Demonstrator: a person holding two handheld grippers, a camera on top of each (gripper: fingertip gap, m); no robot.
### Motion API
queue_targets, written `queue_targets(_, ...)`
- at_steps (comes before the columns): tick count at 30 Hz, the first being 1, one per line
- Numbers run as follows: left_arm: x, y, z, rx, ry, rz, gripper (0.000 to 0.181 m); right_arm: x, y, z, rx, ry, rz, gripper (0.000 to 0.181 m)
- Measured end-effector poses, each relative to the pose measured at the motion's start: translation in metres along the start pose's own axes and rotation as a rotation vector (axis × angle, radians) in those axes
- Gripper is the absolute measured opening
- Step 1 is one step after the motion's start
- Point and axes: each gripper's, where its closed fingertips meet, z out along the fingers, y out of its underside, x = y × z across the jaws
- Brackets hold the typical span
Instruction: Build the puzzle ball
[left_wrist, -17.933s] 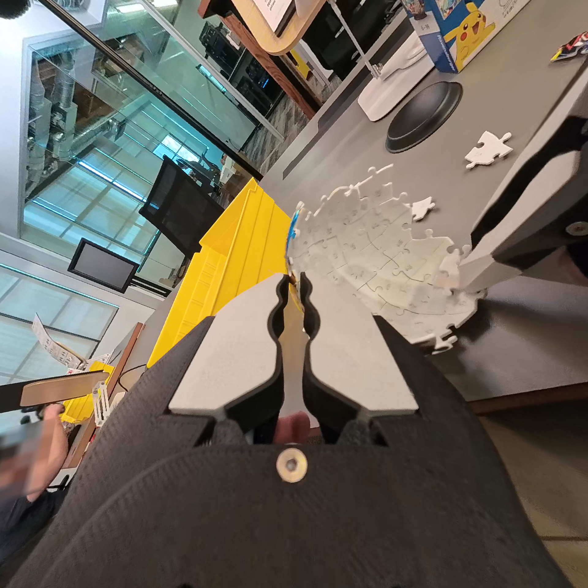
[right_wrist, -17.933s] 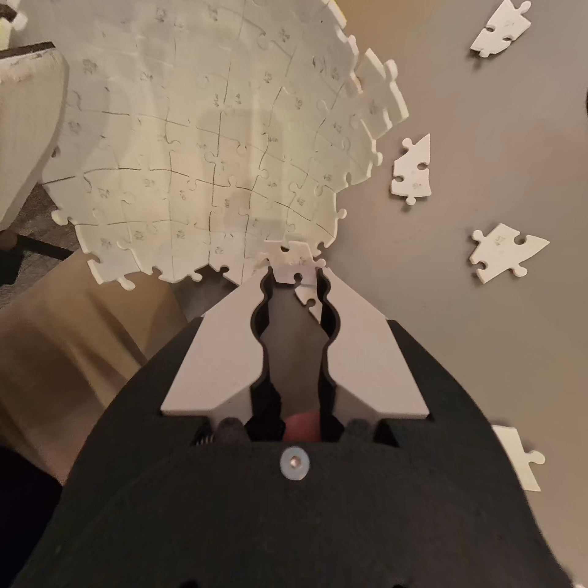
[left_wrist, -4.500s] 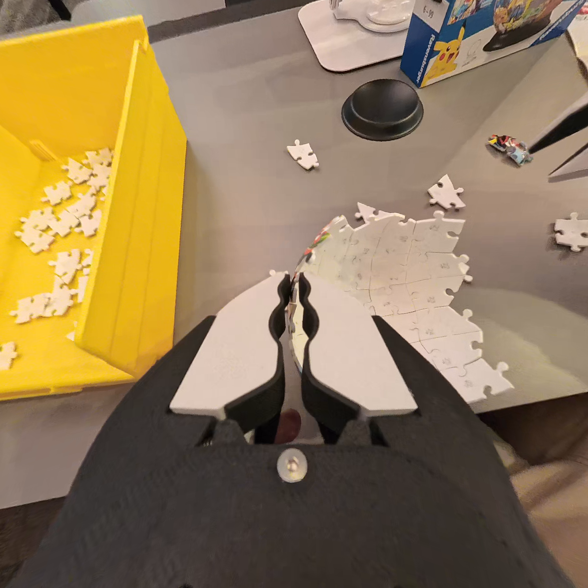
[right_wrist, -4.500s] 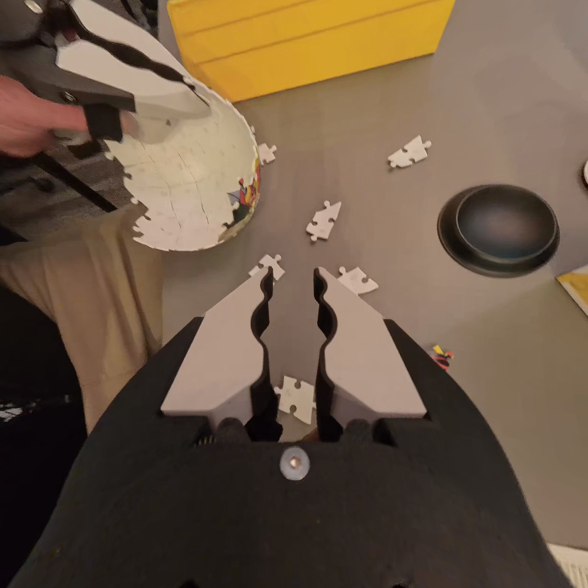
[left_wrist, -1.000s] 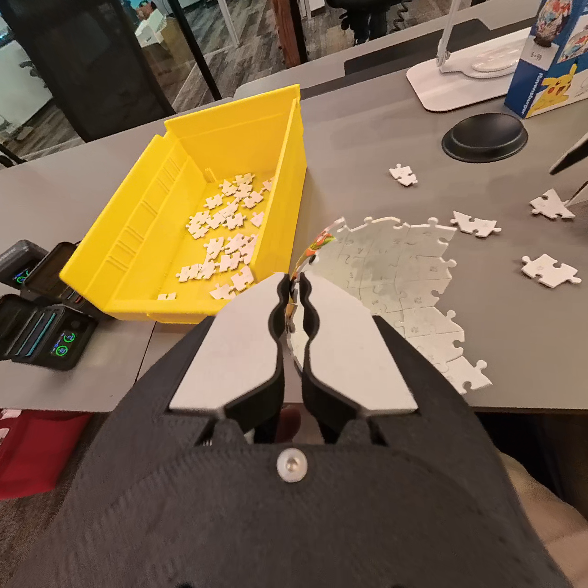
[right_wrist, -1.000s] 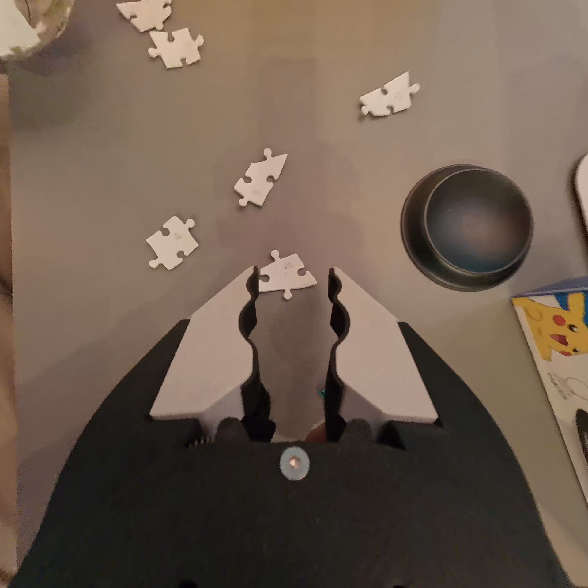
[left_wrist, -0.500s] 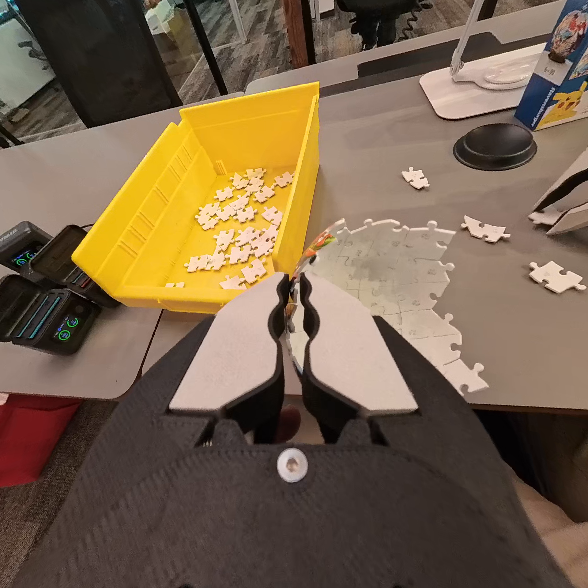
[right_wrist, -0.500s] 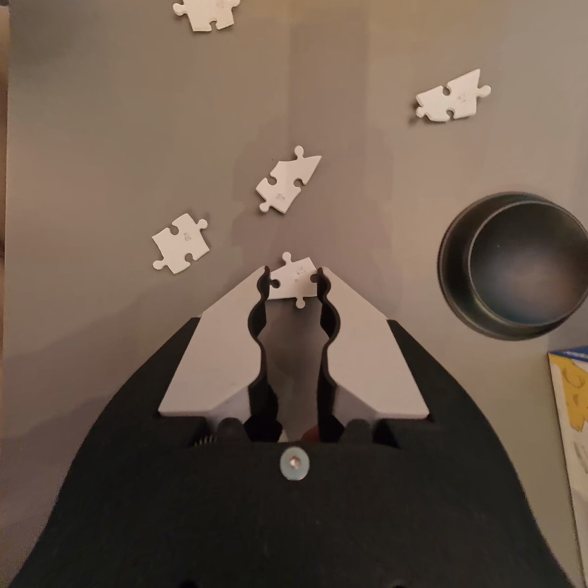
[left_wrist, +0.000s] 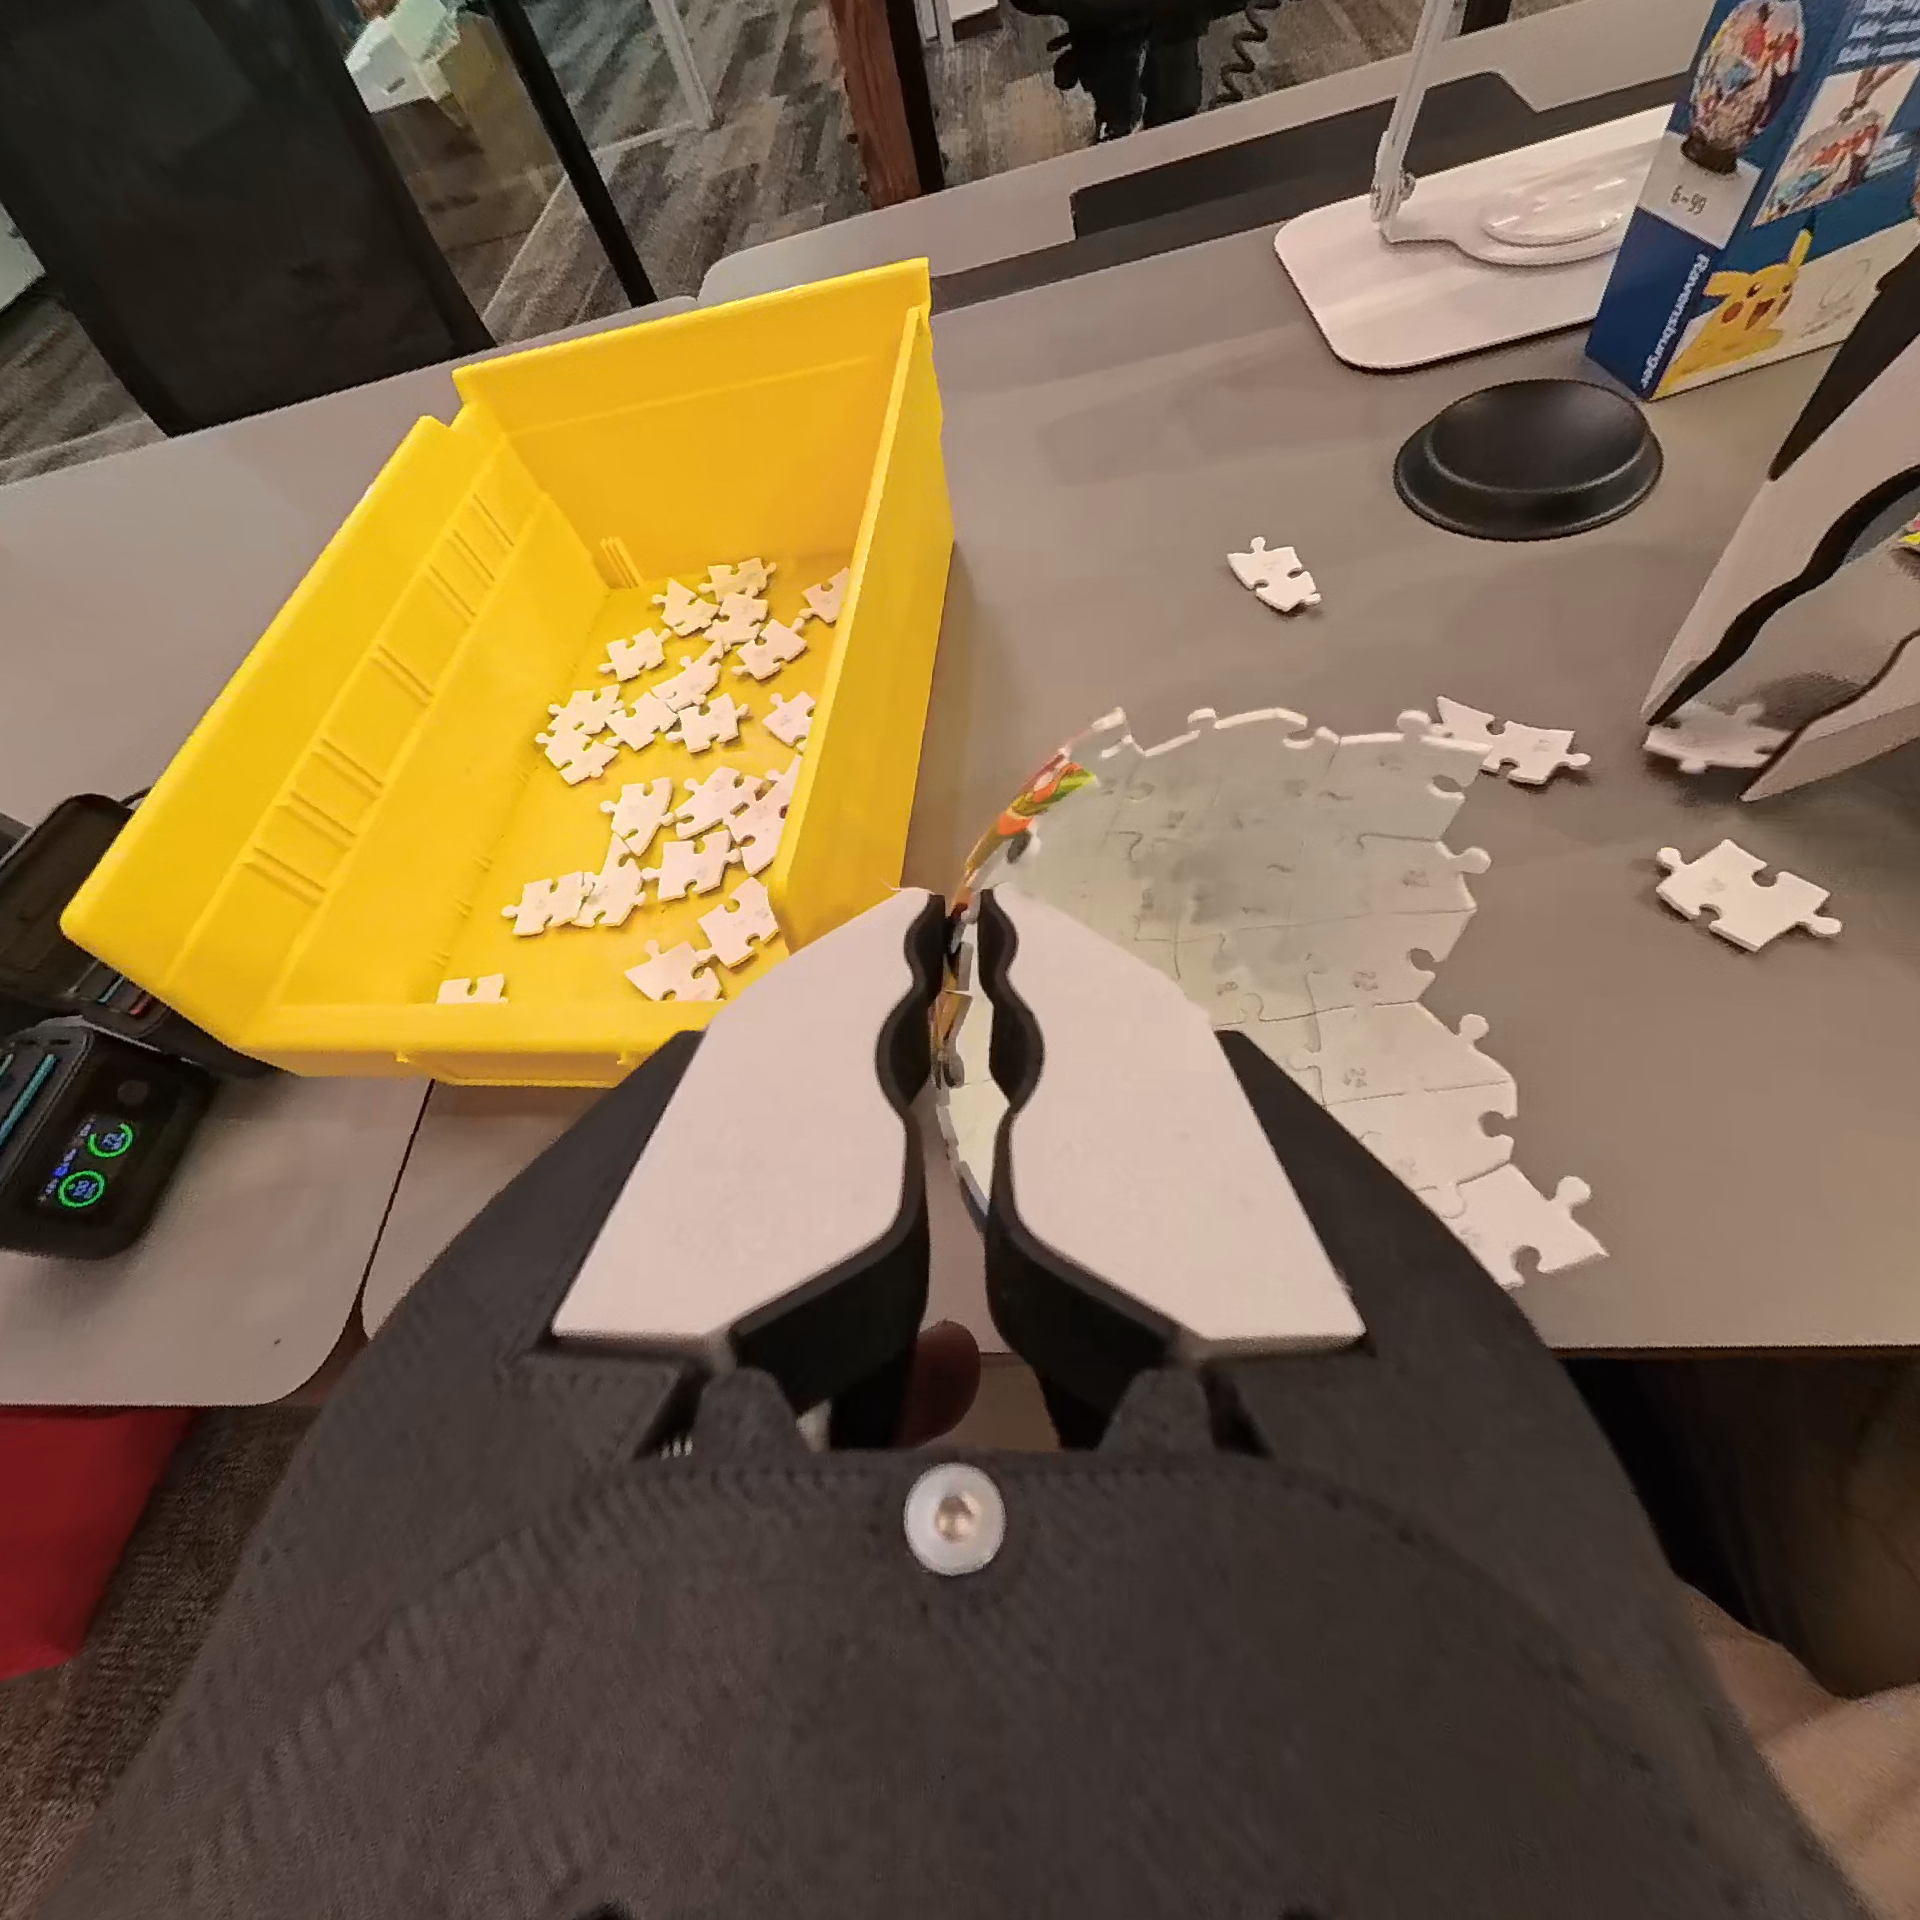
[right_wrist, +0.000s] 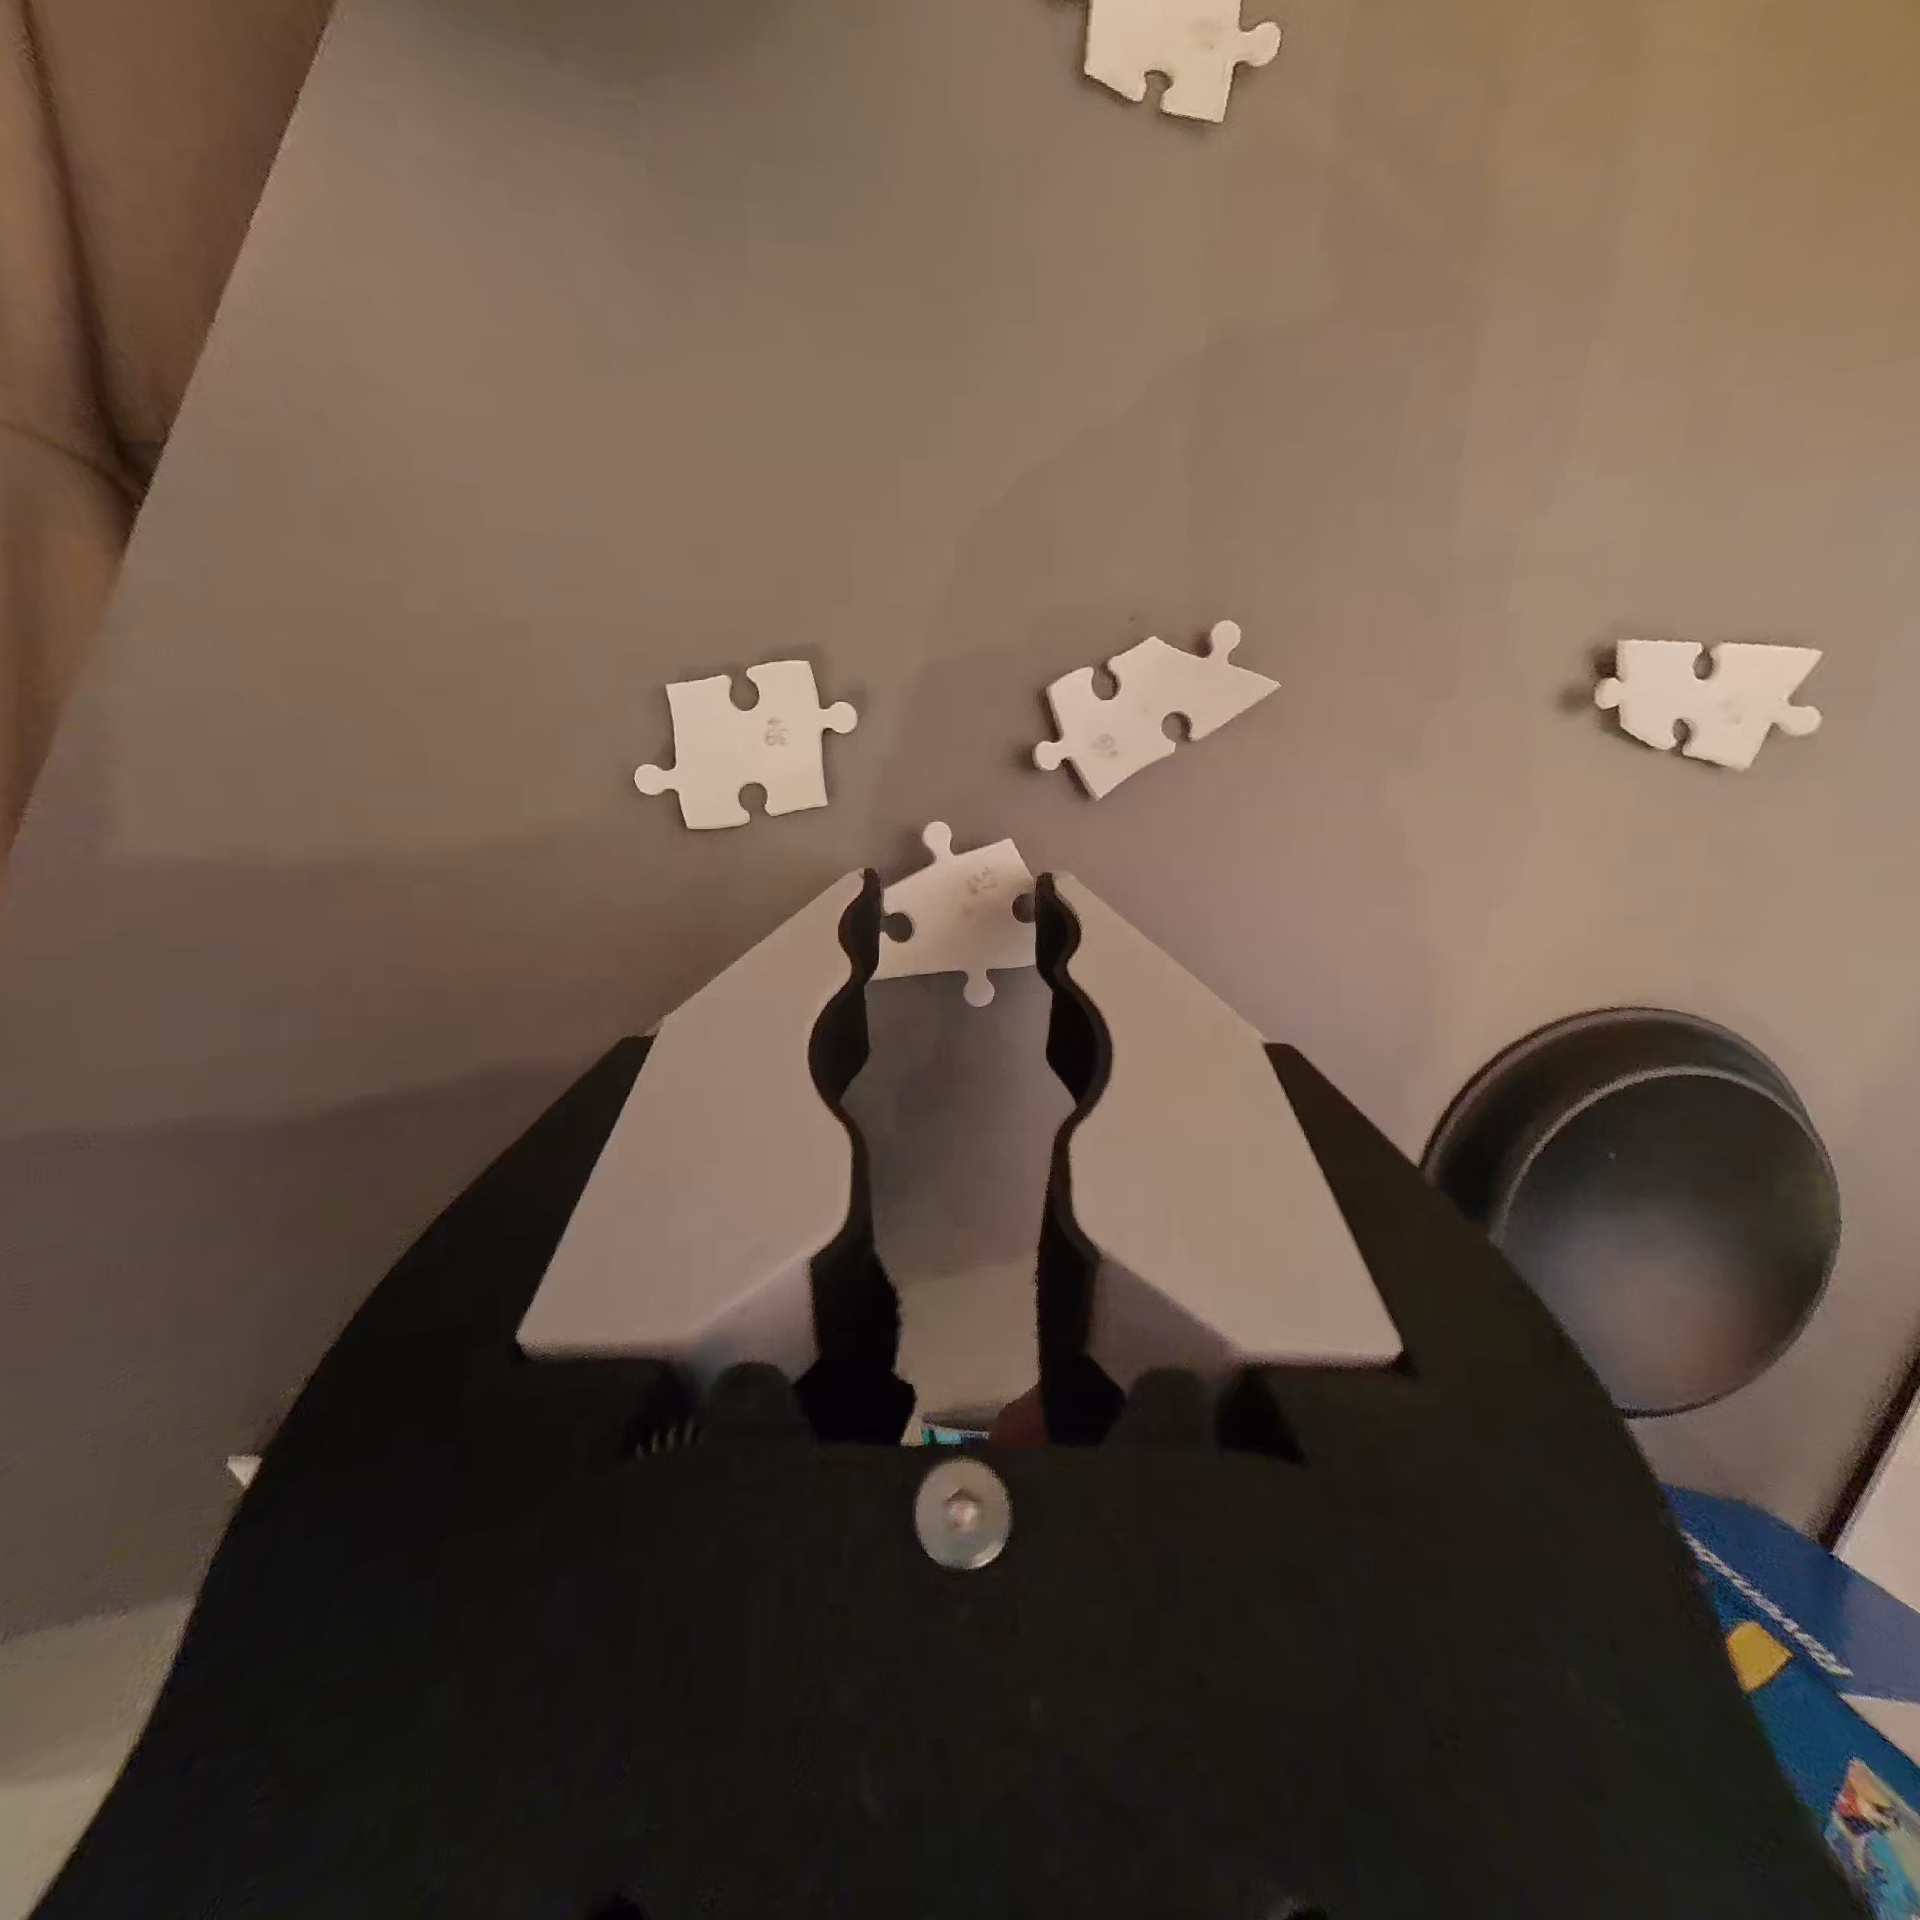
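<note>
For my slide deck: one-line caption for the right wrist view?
Right hand-held gripper pinches a white puzzle piece beside the black stand.

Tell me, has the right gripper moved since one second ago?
Yes. The right gripper has closed in on a loose piece. The black stand, fixed on the table, has slid from above and right of the fingers to lower right.

Layout on the surface (left_wrist: 1143, 436)

The bin (left_wrist: 436, 665) holding loose pieces (left_wrist: 686, 769) lies left of the half-built puzzle ball (left_wrist: 1299, 935); the round stand (left_wrist: 1527, 457) sits behind it, the box (left_wrist: 1745, 208) farther back right, and scattered pieces (right_wrist: 753, 743) lie between.
</note>
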Motion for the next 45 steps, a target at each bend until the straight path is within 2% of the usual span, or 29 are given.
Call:
queue_targets(5,0.000,0.001,0.001,-0.002,0.003,-0.004,0.006,0.002,-0.002,-0.013,0.021,-0.041,0.017,0.043)
queue_targets(10,0.002,0.000,0.003,0.001,0.008,0.001,0.006,0.036,-0.017,-0.019,0.029,0.024,0.008,0.039)
queue_targets(18,0.003,0.000,0.004,0.002,0.011,0.010,0.006,0.042,-0.029,0.013,-0.031,-0.112,-0.054,0.038)
queue_targets(27,0.003,0.001,0.006,0.001,0.018,0.004,0.006,0.045,-0.028,0.019,-0.026,-0.108,-0.021,0.000)
queue_targets(31,0.003,0.001,0.005,0.003,0.018,0.001,0.006,0.047,-0.017,0.014,-0.056,-0.102,0.101,0.000)
queue_targets(34,0.003,0.000,0.005,0.004,0.018,-0.001,0.006,0.049,-0.016,0.004,-0.075,-0.073,0.129,0.018)
queue_targets(38,0.004,0.000,0.006,0.003,0.021,0.002,0.006,0.048,-0.025,-0.003,-0.066,-0.054,-0.006,0.019)
queue_targets(42,0.005,0.000,0.006,0.003,0.020,0.006,0.006,0.043,-0.027,0.011,-0.151,-0.109,-0.131,0.025)
queue_targets(45,0.005,-0.001,0.005,0.005,0.018,0.006,0.006,0.041,-0.026,0.020,-0.197,-0.158,-0.142,0.024)
